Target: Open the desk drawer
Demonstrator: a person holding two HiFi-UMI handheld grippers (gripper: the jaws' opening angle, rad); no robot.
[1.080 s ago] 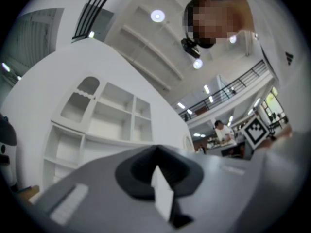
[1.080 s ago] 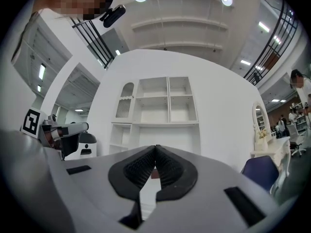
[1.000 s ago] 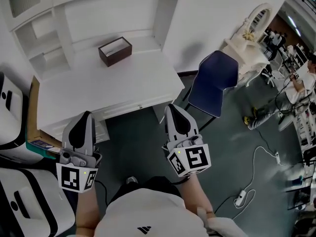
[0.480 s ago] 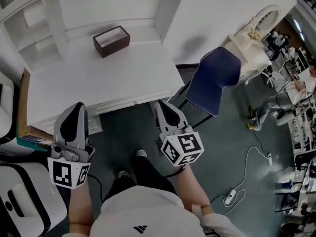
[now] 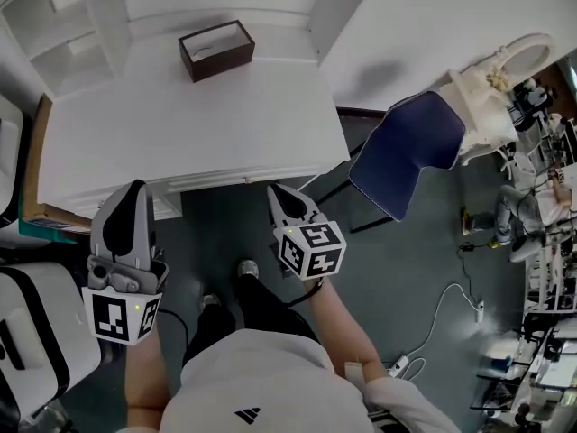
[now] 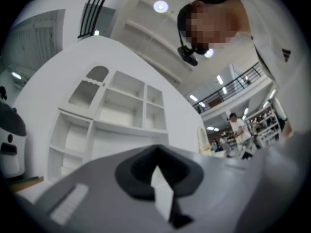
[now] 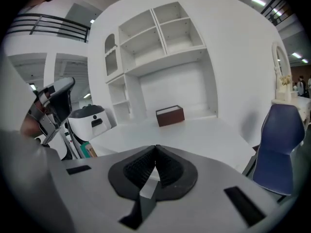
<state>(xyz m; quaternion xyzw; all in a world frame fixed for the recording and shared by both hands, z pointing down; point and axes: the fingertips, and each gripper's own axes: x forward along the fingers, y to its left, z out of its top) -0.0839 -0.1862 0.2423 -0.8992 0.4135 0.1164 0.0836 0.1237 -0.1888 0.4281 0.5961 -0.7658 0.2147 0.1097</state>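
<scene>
A white desk point(image 5: 198, 115) topped by a shelved hutch filled the scene, its drawer point(image 5: 225, 181) shut beneath the front edge and a blue chair point(image 5: 407, 152) standing just to its right. The left gripper point(image 5: 135, 188) and right gripper point(image 5: 274, 191) hung near the drawer front, each with jaws pressed together, gripping nothing. A small brown open box point(image 5: 216, 50) sat at the desk's back.

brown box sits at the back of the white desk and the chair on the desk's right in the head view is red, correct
One thing is off: the chair is dark blue, not red, as the head view shows and the right gripper view confirms. The rest holds: the brown box sits at the back of the white desk, and the chair stands on the desk's right.
</scene>
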